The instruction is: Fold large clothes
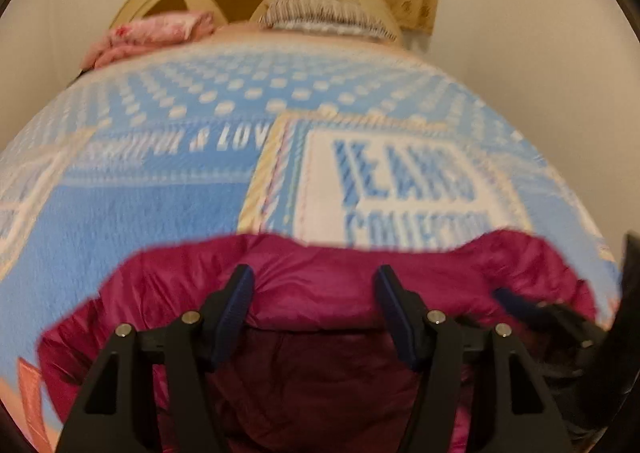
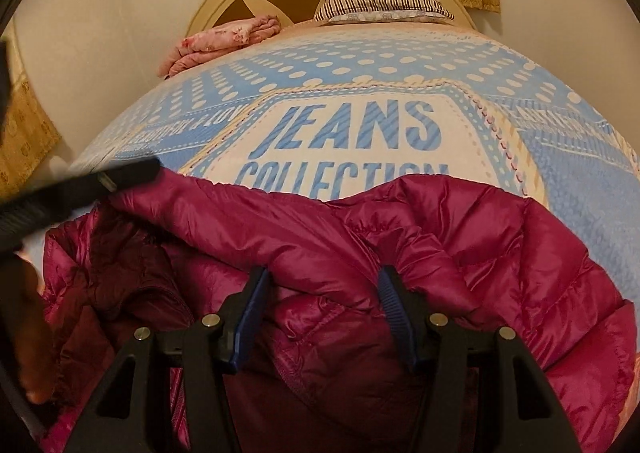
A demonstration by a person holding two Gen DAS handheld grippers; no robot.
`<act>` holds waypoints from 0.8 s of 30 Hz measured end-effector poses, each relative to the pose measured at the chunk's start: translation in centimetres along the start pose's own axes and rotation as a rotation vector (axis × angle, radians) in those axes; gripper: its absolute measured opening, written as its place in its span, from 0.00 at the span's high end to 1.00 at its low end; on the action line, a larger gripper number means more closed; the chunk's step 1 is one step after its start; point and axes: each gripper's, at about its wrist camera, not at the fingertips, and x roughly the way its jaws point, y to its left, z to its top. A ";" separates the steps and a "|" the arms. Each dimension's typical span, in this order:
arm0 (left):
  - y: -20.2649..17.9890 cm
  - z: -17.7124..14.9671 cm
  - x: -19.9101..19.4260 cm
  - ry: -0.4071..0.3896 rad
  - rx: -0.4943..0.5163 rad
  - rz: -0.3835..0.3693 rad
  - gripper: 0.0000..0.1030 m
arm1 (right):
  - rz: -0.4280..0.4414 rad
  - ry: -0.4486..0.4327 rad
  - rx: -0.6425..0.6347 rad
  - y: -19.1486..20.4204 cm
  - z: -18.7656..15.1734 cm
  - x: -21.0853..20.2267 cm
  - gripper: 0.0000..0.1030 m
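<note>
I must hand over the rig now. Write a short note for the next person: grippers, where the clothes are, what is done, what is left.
Left gripper: open, nothing held, above the jacket.
Right gripper: jaws apart with a bulge of jacket between them; a real grip cannot be told.
Jacket: magenta, puffy, lying bunched on the near part of the bed cover.
Done: no neat fold shows.
Left: spread it flat, fold sleeves in, fold the body.

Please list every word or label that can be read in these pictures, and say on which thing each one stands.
"JEANS": white centre panel of the blue bedspread, sharp in the right wrist view.
"COLLECTION": same panel, just below; its lower edge is hidden behind the magenta puffer jacket.
"& LOV": blue band of the bedspread; the words beside it are too blurred.
No readable label shows on the jacket.
</note>
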 end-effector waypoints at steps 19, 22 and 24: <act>-0.8 -1.7 1.4 0.001 0.046 0.044 0.31 | -0.063 0.001 0.039 -1.1 0.8 0.2 0.45; -1.1 -1.6 1.7 0.004 0.058 0.055 0.31 | -0.110 0.021 -0.005 -0.3 0.7 0.7 0.45; -1.3 -1.6 1.7 0.006 0.066 0.063 0.30 | -0.129 0.027 -0.023 -0.1 0.6 1.0 0.45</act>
